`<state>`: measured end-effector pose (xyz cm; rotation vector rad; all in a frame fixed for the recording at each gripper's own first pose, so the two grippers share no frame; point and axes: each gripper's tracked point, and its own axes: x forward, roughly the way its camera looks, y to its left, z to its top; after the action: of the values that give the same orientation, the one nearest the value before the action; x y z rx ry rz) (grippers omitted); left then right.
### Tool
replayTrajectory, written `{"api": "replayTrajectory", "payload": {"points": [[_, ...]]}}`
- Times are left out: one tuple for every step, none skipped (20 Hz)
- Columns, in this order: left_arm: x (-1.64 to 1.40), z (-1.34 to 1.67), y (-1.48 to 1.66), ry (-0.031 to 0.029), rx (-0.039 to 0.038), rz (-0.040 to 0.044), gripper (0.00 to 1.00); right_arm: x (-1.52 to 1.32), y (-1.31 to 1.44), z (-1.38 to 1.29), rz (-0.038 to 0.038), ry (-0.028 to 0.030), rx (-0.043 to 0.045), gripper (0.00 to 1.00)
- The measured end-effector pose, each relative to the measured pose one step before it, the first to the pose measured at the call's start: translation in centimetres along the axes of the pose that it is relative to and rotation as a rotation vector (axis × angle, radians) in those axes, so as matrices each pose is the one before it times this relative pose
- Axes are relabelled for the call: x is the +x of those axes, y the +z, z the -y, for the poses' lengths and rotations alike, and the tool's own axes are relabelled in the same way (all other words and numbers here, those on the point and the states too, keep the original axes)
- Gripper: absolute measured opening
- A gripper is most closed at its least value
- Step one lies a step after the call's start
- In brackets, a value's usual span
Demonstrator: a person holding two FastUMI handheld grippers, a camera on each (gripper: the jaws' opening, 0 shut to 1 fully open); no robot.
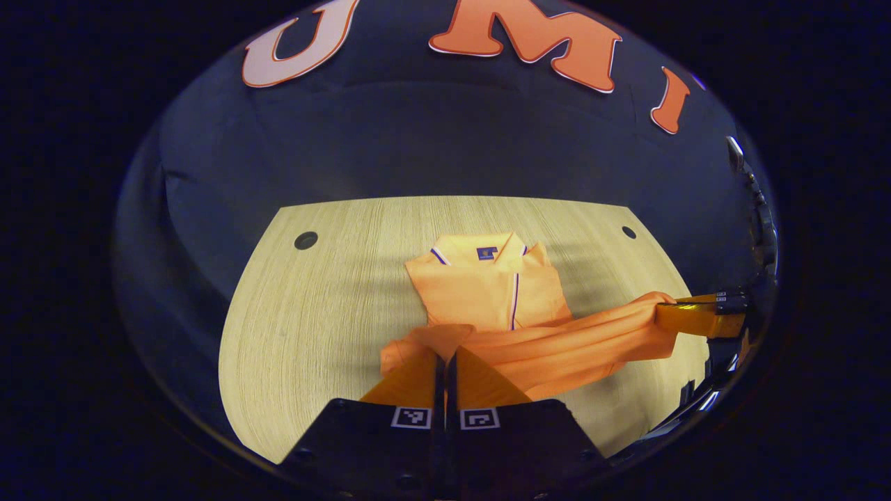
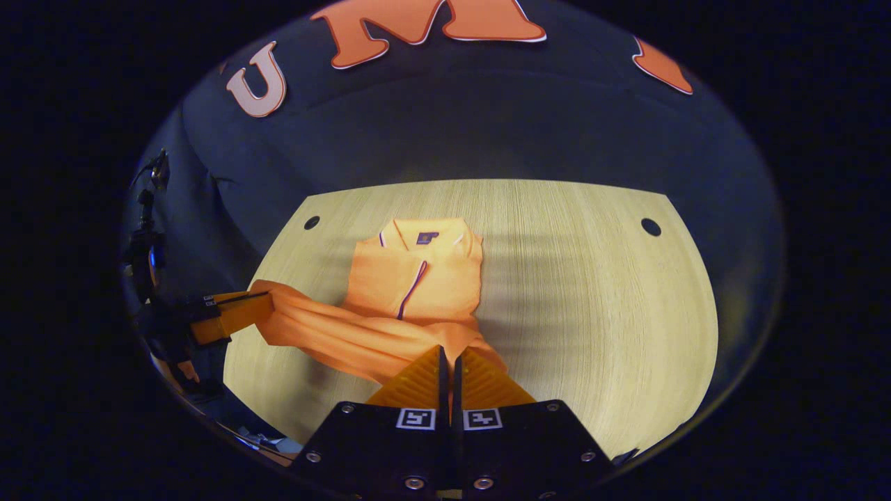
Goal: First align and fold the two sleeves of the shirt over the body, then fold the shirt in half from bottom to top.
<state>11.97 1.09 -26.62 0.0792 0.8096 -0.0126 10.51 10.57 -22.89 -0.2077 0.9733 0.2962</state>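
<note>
Both hand-held grippers, left [image 1: 445,365] and right [image 2: 447,362], pinch the shirt's [image 1: 487,292] raised hem; collar points away across the tabletop [image 1: 313,313].

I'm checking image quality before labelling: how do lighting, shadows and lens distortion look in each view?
Left gripper view: fisheye bows the table edge; soft striped shadows lie beside the shirt; the left tool stays sharp; no glare. Right gripper view: same bowing, a broad shadow right of the shirt, the booth dim at the rim, the right tool crisp.
</note>
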Motion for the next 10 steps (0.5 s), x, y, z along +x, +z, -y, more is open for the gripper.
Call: {"api": "replayTrajectory", "payload": {"points": [[0.652,-0.108,1.154,-0.00283,-0.00259,0.00912,0.01,0.559,1.105,0.292,0.01144,-0.00602,-0.00519,0.0],[0.744,-0.047,0.837,-0.00207,-0.0043,0.00231,0.0,0.701,0.89,0.057,0.00954,-0.00533,-0.00248,0.0],[0.846,-0.184,0.861,-0.0022,-0.00531,0.00335,0.01,0.665,0.95,0.237,0.00692,-0.00416,-0.00104,0.0],[0.92,-0.22,0.828,-0.00062,-0.00518,0.00209,0.0,0.891,1.016,0.125,0.00483,0.0007,0.00536,0.0],[0.913,-0.18,0.813,-0.00401,-0.00166,0.00619,0.0,0.738,0.898,0.137,0.00783,-0.00305,0.00333,0.0],[0.968,-0.175,0.806,-0.00217,0.00075,0.00841,0.01,1.047,0.957,0.351,0.01607,-0.01193,-0.01,0.0],[1.075,-0.23,0.614,-0.00507,0.00169,0.00212,0.0,1.157,0.727,0.462,0.01294,-0.01885,-0.0204,0.0],[1.15,-0.22,0.304,-0.00494,0.00172,-0.00305,0.0,1.289,0.371,0.456,-0.00373,-0.01512,-0.01585,0.0],[1.025,-0.357,0.1,0.00717,0.00655,-0.0112,0.0,1.251,0.166,0.002,-0.01317,-0.00221,0.00412,0.0],[1.246,-0.378,0.087,0.00981,0.00993,-0.00619,0.01,1.441,-0.018,-0.047,-0.01487,0.00153,0.01044,0.01]]}}
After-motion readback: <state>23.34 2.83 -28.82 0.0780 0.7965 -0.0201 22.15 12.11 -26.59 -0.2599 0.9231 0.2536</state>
